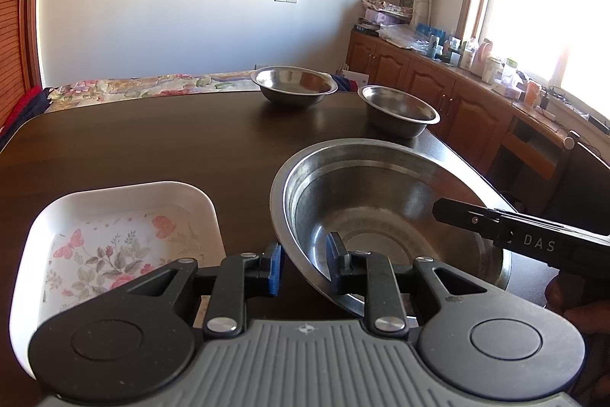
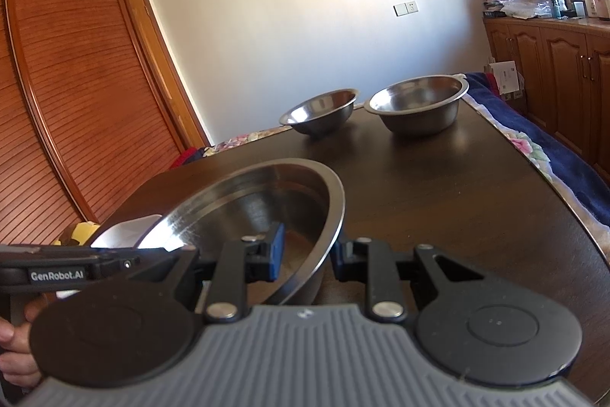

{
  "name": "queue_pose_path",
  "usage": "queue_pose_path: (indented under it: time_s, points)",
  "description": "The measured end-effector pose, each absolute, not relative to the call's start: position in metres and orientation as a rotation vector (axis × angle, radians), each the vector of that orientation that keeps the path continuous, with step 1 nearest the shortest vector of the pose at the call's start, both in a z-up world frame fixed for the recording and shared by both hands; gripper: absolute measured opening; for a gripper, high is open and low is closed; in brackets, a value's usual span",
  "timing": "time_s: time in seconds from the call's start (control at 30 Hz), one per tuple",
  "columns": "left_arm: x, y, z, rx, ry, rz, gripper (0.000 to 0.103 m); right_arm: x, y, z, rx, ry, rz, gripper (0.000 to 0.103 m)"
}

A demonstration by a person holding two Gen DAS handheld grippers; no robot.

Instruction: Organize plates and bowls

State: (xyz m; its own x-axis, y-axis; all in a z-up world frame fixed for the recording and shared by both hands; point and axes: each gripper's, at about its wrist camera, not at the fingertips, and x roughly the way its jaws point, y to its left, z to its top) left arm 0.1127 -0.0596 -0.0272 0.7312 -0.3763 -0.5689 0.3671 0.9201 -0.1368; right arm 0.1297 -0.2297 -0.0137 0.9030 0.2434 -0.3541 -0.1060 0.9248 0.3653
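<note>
Left wrist view: the left gripper [image 1: 304, 264] straddles the near rim of a large, tilted stainless-steel bowl [image 1: 381, 201] at lower centre, its blue-padded fingers [image 1: 275, 267] parted, beside a white floral rectangular dish [image 1: 126, 216] at lower left. In the right wrist view, the right gripper [image 2: 307, 256] likewise brackets that bowl's rim, fingers apart. Two smaller steel bowls [image 2: 322, 111] sit mid-frame on the dark wooden table [image 2: 438, 185].

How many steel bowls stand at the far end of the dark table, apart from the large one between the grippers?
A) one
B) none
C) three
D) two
D: two steel bowls, one further left and one further right, stand side by side at the far end of the table, beyond the large bowl.
</note>
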Motion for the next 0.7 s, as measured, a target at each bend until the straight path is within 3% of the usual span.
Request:
queue_pose_path:
  time_s: [0.27, 0.47, 0.57, 0.7]
  points:
    - [0.112, -0.058, -0.026, -0.014, 0.621, -0.396, 0.028, 0.131, -0.229, -0.014, 0.339, 0.41, 0.185, 0.028]
    - [0.115, -0.048, -0.019, -0.041, 0.603, -0.387, 0.052, 0.125, -0.238, -0.006, 0.338, 0.392, 0.181, 0.049]
    - [0.118, -0.042, -0.014, -0.054, 0.584, -0.383, 0.064, 0.121, -0.246, 0.006, 0.311, 0.361, 0.158, 0.052]
    - [0.125, -0.04, -0.008, -0.044, 0.566, -0.381, 0.073, 0.124, -0.258, 0.022, 0.255, 0.333, 0.134, 0.054]
